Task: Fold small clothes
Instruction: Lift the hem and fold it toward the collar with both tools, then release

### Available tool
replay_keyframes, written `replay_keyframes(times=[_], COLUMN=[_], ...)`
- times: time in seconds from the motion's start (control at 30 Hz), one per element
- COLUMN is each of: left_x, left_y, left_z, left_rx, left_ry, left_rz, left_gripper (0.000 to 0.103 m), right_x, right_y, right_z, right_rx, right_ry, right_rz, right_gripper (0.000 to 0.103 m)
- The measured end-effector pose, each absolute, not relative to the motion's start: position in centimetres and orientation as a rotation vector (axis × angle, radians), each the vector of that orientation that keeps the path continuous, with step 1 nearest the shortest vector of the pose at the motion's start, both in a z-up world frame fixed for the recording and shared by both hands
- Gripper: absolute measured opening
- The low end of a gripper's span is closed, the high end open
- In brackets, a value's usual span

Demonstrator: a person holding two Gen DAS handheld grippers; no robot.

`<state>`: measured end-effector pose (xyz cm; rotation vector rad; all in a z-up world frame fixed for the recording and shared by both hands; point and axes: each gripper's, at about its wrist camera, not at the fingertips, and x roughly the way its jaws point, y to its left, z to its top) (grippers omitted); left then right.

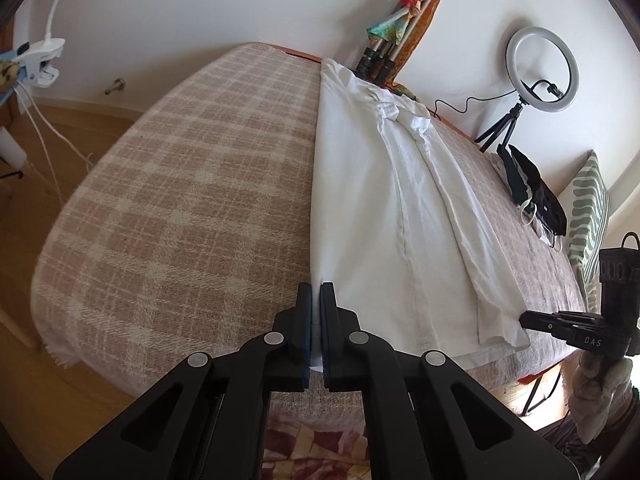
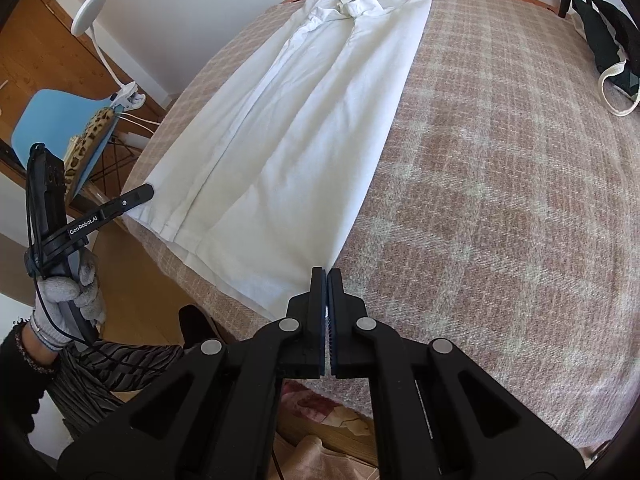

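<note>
A long white cotton shirt (image 1: 384, 208) lies flat and lengthwise on a pink-and-cream plaid woven blanket (image 1: 180, 200), folded into a narrow strip that runs from the collar at the top centre of the left wrist view down to the hem at the bottom centre. The left gripper (image 1: 316, 296), black with blue pads, sits at the lower middle of its own view with its fingers pressed together on the left corner of the hem, white cloth showing between them. In the right wrist view the shirt (image 2: 304, 128) stretches from the upper centre to the lower middle, and the right gripper (image 2: 326, 280) is likewise clamped narrow on the hem's right corner, a sliver of fabric visible between the pads. Each gripper appears in the other's view: the right one at the right edge, the left one at the left edge, held by a grey-gloved hand (image 2: 68, 300). A white ring light on a small black tripod (image 1: 540, 68) stands at the upper right of the left wrist view, with a dark bundle of clothes (image 1: 536, 196) just below it on the blanket.
</note>
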<state>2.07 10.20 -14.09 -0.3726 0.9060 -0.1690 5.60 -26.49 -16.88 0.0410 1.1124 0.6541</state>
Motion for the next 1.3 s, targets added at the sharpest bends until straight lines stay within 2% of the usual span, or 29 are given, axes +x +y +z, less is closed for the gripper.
replay_keyframes(times=[0.13,0.2,0.27,0.33,0.43,0.47,0.5,0.7,0.9,1.3], left_x=[2.5,2.4,2.3,2.4,2.5,2.5,2.5,1.6,2.8,10.0], left_y=[9.9,9.9,10.0,10.0,9.9,9.9,10.0,10.4,10.3,9.9], left_z=[-15.2,-15.2,-15.0,-15.1,-15.2,-15.3,-15.2,-13.5,-14.4,-9.7], left_rx=[-0.376,-0.370,-0.367,-0.375,-0.377,-0.379,-0.385,-0.450,-0.509,-0.548], left_ry=[0.952,0.952,0.948,0.952,0.963,0.965,0.966,0.934,0.982,0.890], left_rz=[-0.177,-0.179,-0.179,-0.181,-0.181,-0.181,-0.182,-0.207,-0.212,-0.217], left_gripper=[0.002,0.002,0.002,0.003,0.003,0.002,0.003,0.003,0.002,0.002], right_x=[6.2,6.4,6.3,6.1,5.6,5.6,5.6,5.9,7.0,13.7], right_y=[-27.0,-27.1,-27.2,-27.0,-25.9,-25.6,-25.4,-27.5,-27.4,-27.6], right_z=[-17.7,-18.2,-18.5,-19.0,-18.8,-19.0,-19.2,-17.9,-19.7,-16.0], right_rx=[0.107,0.151,0.178,0.198,0.156,0.140,0.134,0.224,0.322,0.510], right_ry=[1.161,1.193,1.199,1.204,1.176,1.184,1.192,1.160,1.225,1.064], right_rz=[0.681,0.703,0.721,0.742,0.761,0.765,0.761,0.792,0.807,0.828], right_gripper=[0.002,0.006,0.027,0.033,0.030,0.012,0.005,0.005,0.005,0.005])
